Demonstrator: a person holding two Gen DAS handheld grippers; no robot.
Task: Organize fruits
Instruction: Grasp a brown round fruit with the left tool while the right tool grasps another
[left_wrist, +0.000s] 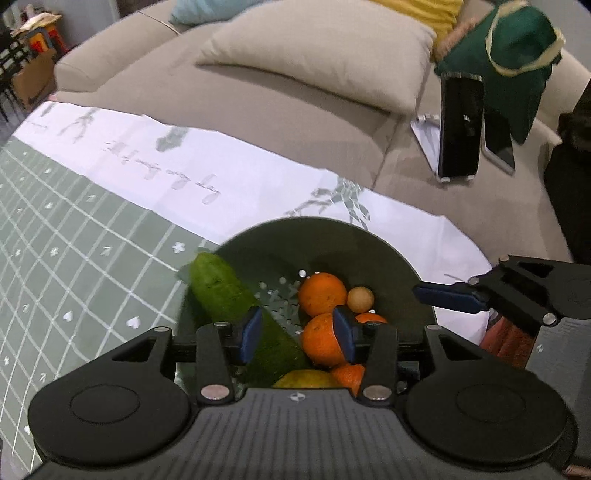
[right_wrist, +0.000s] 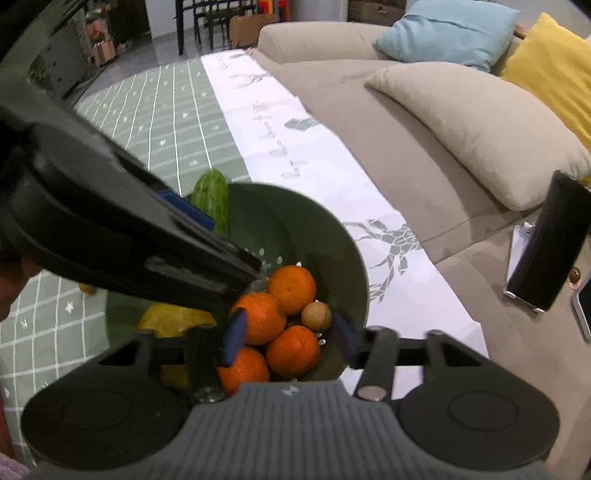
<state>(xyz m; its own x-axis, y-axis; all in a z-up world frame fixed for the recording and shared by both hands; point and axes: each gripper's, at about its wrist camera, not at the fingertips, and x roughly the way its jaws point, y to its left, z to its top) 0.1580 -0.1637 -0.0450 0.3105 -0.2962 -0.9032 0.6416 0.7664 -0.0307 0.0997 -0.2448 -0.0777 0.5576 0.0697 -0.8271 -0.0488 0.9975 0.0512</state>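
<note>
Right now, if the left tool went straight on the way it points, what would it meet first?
Probably the cucumber lying in the green bowl, just ahead between the open left tool fingers; depth is hard to judge, so an orange beside it is possible.

A table (left_wrist: 55, 236) was covered by a green grid-patterned cloth (right_wrist: 166, 122) with a white printed border (left_wrist: 236, 177) along the sofa side. On the cloth stood 1 dark green perforated bowl (left_wrist: 369, 240), straddling the green field and the white border. Nothing else was seen resting directly on it.
</note>
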